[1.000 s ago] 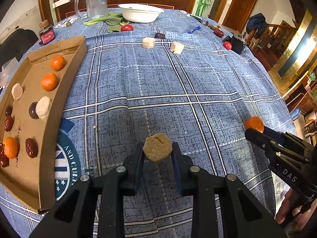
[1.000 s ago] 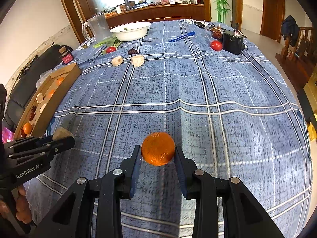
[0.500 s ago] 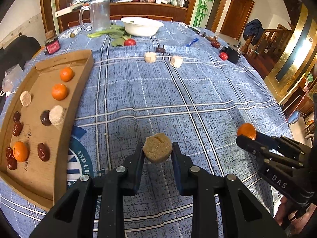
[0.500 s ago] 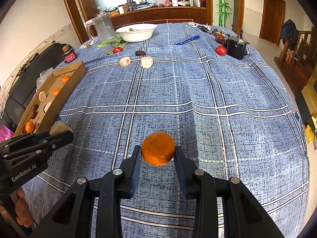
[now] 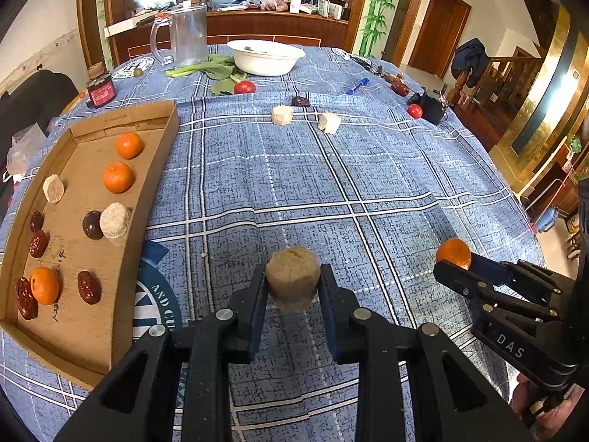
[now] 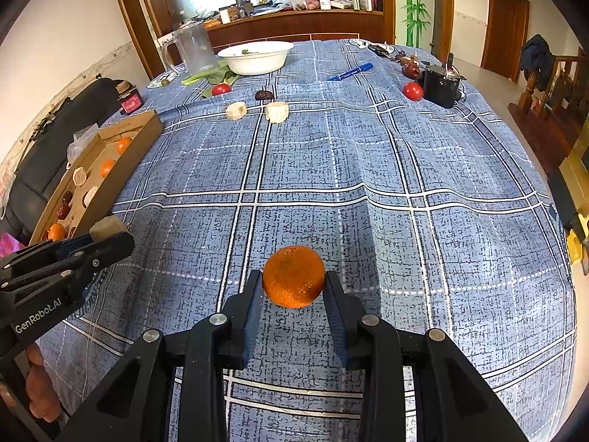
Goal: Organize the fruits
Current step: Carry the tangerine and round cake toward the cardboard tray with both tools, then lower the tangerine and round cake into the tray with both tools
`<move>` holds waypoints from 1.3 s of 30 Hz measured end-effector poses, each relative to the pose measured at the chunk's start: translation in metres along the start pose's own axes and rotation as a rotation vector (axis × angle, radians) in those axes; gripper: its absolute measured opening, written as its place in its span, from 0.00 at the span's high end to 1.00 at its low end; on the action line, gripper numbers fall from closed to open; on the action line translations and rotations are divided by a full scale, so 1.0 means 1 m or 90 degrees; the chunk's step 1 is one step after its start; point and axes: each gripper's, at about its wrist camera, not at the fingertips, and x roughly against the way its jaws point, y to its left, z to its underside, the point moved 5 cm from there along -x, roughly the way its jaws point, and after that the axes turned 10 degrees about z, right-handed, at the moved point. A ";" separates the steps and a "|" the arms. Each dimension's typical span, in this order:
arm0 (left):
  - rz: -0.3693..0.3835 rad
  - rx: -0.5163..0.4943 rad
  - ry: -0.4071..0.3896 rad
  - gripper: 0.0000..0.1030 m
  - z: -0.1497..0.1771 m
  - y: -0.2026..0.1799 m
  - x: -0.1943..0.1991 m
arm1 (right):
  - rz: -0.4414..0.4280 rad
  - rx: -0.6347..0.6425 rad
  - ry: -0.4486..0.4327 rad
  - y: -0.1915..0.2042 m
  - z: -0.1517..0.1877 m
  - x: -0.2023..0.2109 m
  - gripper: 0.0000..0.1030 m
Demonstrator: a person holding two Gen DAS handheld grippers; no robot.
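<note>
My left gripper [image 5: 292, 283] is shut on a tan round cake-like piece [image 5: 292, 274], held above the blue checked tablecloth. My right gripper [image 6: 293, 287] is shut on an orange mandarin [image 6: 293, 276]; it also shows at the right of the left wrist view [image 5: 453, 254]. A cardboard tray [image 5: 147, 191] lies at the left with mandarins [image 5: 117, 176], red dates [image 5: 89, 287] and pale round pieces [image 5: 116, 220]. Two more pale pieces [image 5: 282, 114] and a dark date [image 5: 300, 101] lie on the cloth farther back.
At the table's far end stand a white bowl [image 5: 265, 57], a glass jug [image 5: 189, 35], green leaves [image 5: 217, 72] and a tomato [image 5: 244, 87]. A second tomato [image 5: 415, 110], a black device [image 5: 430, 105] and a blue pen [image 5: 357, 86] lie far right.
Both grippers have risen and pulled back a little with their loads, so more of the tray and table shows. Their grips are unchanged.
</note>
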 end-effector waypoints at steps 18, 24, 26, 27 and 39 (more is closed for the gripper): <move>-0.015 0.054 -0.067 0.75 -0.022 0.043 0.047 | -0.043 0.045 -0.033 0.050 -0.041 0.007 0.66; -0.040 0.090 -0.092 0.75 -0.030 0.080 0.067 | -0.070 0.078 -0.051 0.085 -0.064 0.009 0.66; -0.053 0.097 -0.100 0.75 -0.033 0.093 0.073 | -0.081 0.094 -0.059 0.101 -0.073 0.010 0.65; -0.061 0.101 -0.100 0.75 -0.033 0.100 0.076 | -0.086 0.103 -0.061 0.109 -0.078 0.010 0.65; -0.122 0.167 -0.084 0.75 -0.050 0.201 0.083 | -0.155 0.182 -0.063 0.205 -0.123 -0.019 0.65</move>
